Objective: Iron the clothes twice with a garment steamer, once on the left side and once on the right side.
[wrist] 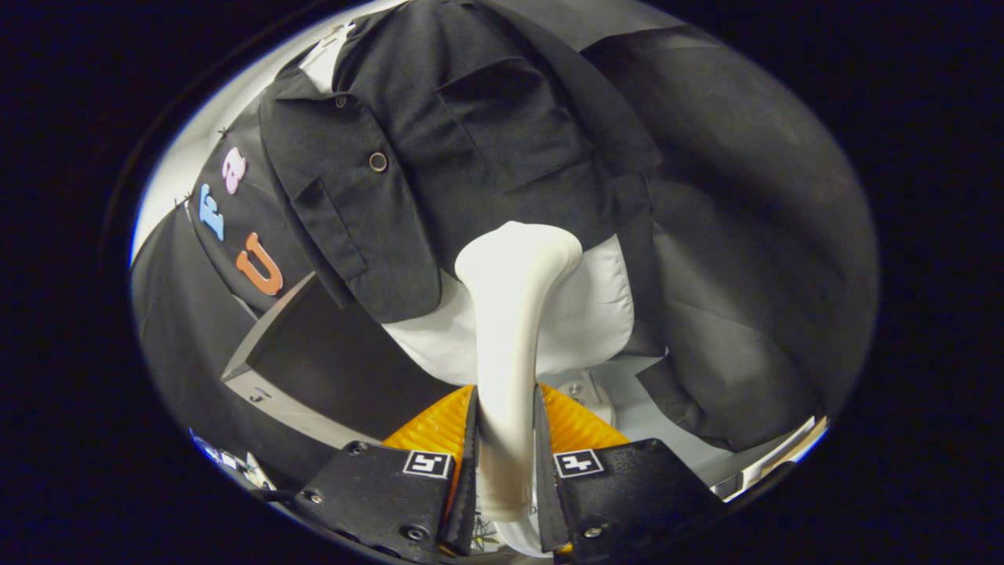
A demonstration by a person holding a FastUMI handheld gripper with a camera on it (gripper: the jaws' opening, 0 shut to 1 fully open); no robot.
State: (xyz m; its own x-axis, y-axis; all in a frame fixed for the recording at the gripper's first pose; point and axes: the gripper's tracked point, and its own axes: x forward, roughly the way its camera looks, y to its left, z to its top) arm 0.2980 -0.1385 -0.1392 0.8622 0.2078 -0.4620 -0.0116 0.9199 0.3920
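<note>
The single view rode on the gripper [506, 451] and looked forward along its two fingers, which showed at six o'clock pressed against the handle of the garment steamer [510, 329]. The camera faced the dark shirt [439, 157] straight ahead at twelve o'clock, close enough that the garment spread from ten to two. It seemed tilted slightly upward, though the fisheye bending made that hard to judge. A dark panel [329, 361] lay at eight o'clock, and the booth's cloth wall [745, 196] curved away at three.
</note>
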